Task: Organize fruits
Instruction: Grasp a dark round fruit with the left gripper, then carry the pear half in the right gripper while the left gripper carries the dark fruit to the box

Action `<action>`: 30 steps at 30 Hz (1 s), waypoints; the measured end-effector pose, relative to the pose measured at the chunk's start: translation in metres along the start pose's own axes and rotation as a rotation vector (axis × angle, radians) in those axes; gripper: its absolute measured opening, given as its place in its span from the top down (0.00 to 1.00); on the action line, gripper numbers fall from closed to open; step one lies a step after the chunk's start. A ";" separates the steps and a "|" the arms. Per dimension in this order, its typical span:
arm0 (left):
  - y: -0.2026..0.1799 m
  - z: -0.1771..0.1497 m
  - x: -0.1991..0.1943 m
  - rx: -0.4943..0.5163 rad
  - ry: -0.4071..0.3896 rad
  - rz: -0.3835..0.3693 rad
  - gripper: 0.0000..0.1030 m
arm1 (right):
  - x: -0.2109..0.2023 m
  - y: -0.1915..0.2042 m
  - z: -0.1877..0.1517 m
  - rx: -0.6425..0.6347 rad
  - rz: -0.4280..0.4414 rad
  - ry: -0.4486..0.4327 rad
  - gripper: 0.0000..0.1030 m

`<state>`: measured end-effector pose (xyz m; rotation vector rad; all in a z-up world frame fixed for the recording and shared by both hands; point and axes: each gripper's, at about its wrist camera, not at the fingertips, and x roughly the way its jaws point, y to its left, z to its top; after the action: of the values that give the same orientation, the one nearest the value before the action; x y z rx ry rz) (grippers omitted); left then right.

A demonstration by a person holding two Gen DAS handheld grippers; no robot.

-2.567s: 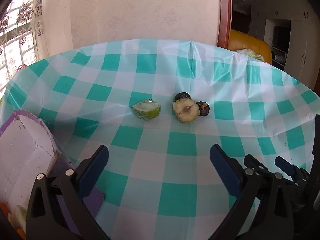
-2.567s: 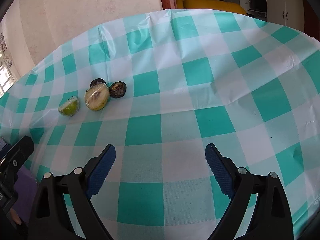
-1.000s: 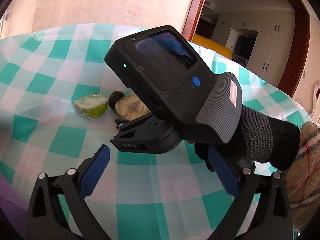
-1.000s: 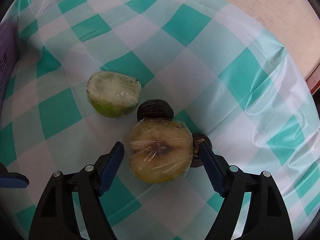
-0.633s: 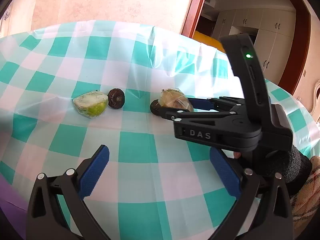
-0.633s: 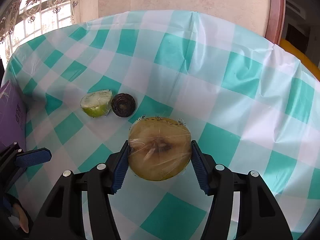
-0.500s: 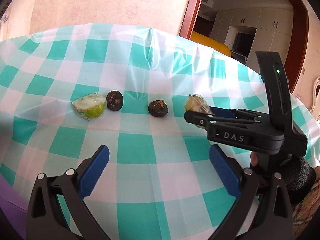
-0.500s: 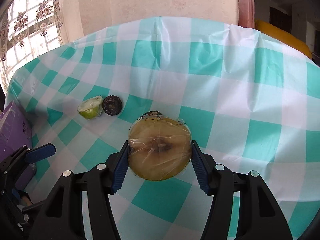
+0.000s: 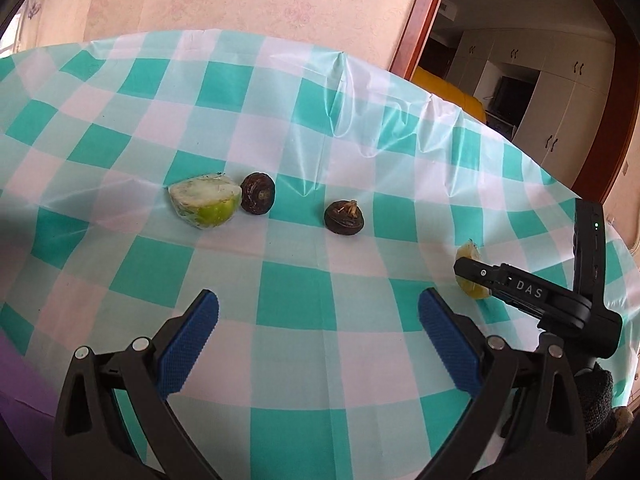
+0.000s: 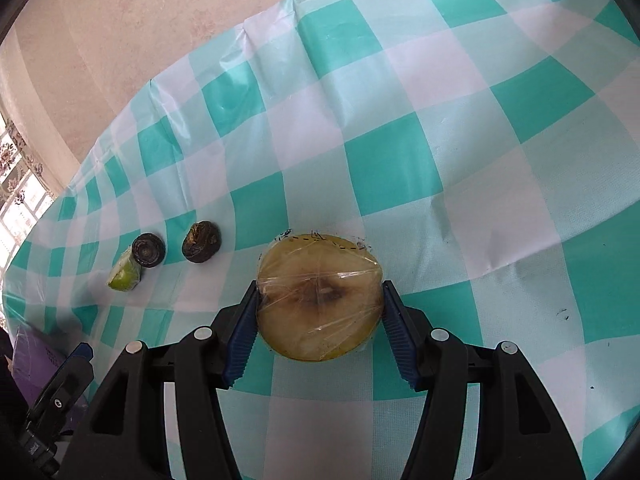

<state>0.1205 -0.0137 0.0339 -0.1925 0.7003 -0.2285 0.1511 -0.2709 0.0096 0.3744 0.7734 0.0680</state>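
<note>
My right gripper (image 10: 318, 312) is shut on a plastic-wrapped yellow fruit half (image 10: 318, 296), cut face toward the camera, low over the checked tablecloth (image 10: 440, 120). In the left wrist view this fruit half (image 9: 472, 270) shows at the right, partly hidden behind the right gripper. A wrapped green fruit half (image 9: 206, 206) lies on the cloth touching a dark round fruit (image 9: 258, 199); a second dark fruit (image 9: 344, 218) lies apart to the right. My left gripper (image 9: 316, 344) is open and empty, nearer than these fruits.
A purple box (image 10: 36, 356) sits at the table's left edge, beside the left gripper. A wall and a wooden door frame (image 9: 416, 20) stand beyond the table's far edge. The table's right edge (image 9: 624, 240) runs close to the held fruit.
My right gripper closed on the yellow fruit half, lifted it away from the other fruits and carried it to the right side of the table. The two dark fruits now lie apart.
</note>
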 end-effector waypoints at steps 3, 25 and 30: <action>-0.017 0.012 0.016 0.065 0.017 0.082 0.04 | 0.004 0.005 0.000 0.011 -0.001 -0.007 0.44; -0.060 0.054 0.122 0.257 0.130 0.191 0.59 | 0.004 0.003 -0.001 0.009 0.046 0.001 0.44; -0.049 0.045 0.106 0.202 0.101 0.185 0.59 | 0.005 0.004 0.000 0.008 0.044 0.005 0.44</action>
<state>0.2213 -0.0851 0.0152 0.0773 0.7849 -0.1317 0.1543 -0.2666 0.0076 0.3988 0.7706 0.1074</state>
